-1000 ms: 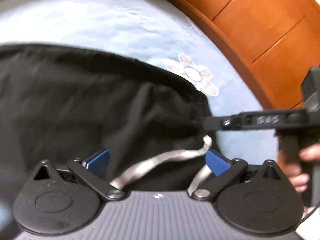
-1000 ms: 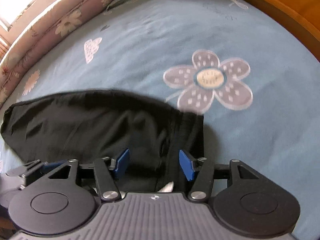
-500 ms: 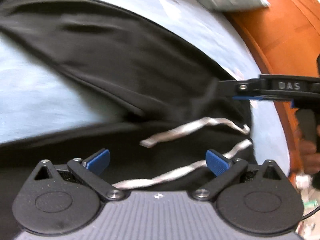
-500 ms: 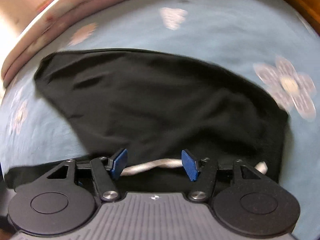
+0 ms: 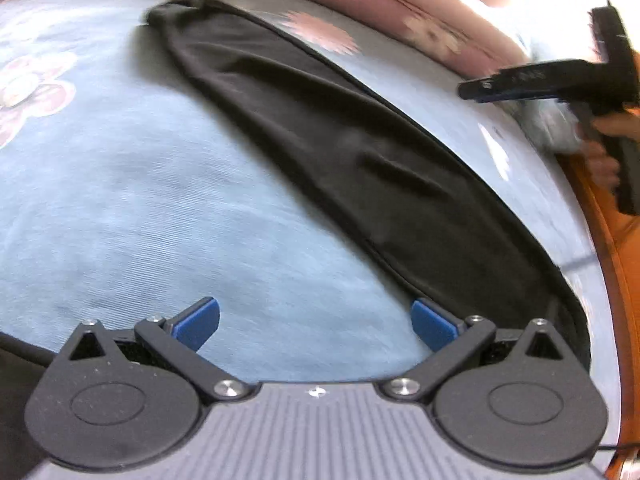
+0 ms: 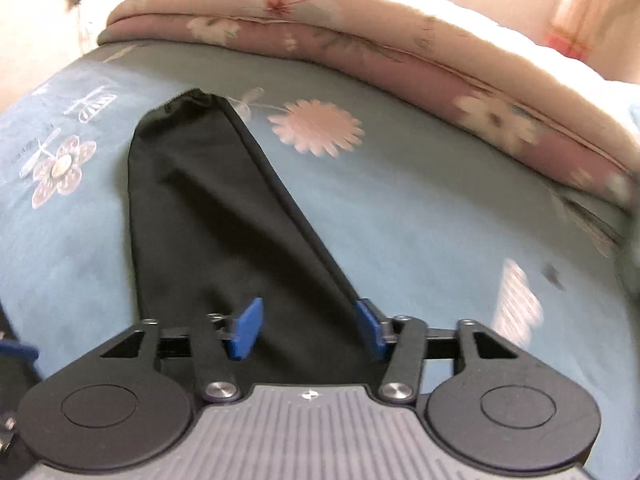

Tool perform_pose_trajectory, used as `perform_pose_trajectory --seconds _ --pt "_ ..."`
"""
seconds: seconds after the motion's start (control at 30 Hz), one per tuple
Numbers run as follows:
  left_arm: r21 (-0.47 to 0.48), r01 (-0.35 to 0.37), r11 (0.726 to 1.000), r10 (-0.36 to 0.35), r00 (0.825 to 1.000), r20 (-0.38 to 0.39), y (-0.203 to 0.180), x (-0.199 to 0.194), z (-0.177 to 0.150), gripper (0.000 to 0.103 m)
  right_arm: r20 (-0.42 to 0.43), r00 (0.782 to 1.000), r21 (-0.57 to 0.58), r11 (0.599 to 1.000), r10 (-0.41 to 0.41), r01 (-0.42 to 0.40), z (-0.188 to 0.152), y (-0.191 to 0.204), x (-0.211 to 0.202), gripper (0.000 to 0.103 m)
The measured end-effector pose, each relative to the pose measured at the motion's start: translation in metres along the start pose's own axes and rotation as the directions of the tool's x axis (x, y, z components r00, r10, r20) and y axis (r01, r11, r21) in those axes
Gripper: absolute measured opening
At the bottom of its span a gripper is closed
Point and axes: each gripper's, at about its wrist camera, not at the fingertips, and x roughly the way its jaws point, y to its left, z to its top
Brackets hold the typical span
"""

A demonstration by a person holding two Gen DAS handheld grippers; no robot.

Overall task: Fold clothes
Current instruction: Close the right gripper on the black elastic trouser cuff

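1. Black trousers [image 6: 224, 216] lie stretched out on a blue flowered bedsheet [image 6: 420, 216]; one long leg runs away from both cameras, cuff end at the far side near a pink quilt [image 6: 360, 52].
2. Left gripper [image 5: 316, 324]: jaws stand wide apart, blue pads [image 5: 198, 322] over bare sheet, nothing between them. The trouser leg's edge passes just beside the right-hand pad; contact not clear.
3. Right gripper [image 6: 308, 328]: jaws partly open and have just been closing. Black cloth shows between the pads [image 6: 246, 328], but they look clear of it; no pinch seen.
4. In the left view the right gripper shows at the upper right, above the sheet, with a hand [image 5: 604, 144] on its grip.
5. An orange wooden bed frame [image 5: 624, 280] edges the sheet at the right of the left view.
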Motion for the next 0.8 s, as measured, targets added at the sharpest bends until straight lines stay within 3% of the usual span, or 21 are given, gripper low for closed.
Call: perform_pose_trajectory --seconds 0.07,0.27,0.43,0.6,0.67,0.8 --pt "-0.042 0.001 0.999 -0.001 1.0 0.015 0.011 0.002 0.001 0.101 -0.004 0.998 0.011 0.998 0.064 -0.064 0.03 -0.003 0.035 0.032" --pt "-0.134 -0.003 0.991 0.012 0.997 0.071 0.037 -0.001 -0.002 0.101 -0.088 0.981 0.023 0.985 0.171 -0.17 0.078 0.025 0.131 0.029" --pt "-0.157 0.001 0.988 0.012 0.996 0.084 0.052 -0.001 -0.003 0.101 -0.13 0.986 0.014 0.995 0.104 -0.103 0.086 0.041 0.185 0.027" --pt "-0.185 -0.006 0.983 0.025 0.995 0.099 0.059 0.0 0.001 0.101 -0.078 0.997 0.057 0.998 0.027 -0.022 0.109 0.038 0.187 0.028" --pt "-0.189 0.002 0.982 0.021 0.993 0.117 0.06 -0.004 0.003 0.101 -0.067 0.997 0.047 0.998 0.041 -0.038 0.12 0.046 0.177 0.03" --pt "-0.177 -0.003 0.984 0.03 0.988 0.155 0.059 -0.012 0.007 0.101 -0.041 0.996 -0.091 0.993 0.075 -0.079 0.149 0.087 0.156 0.03"
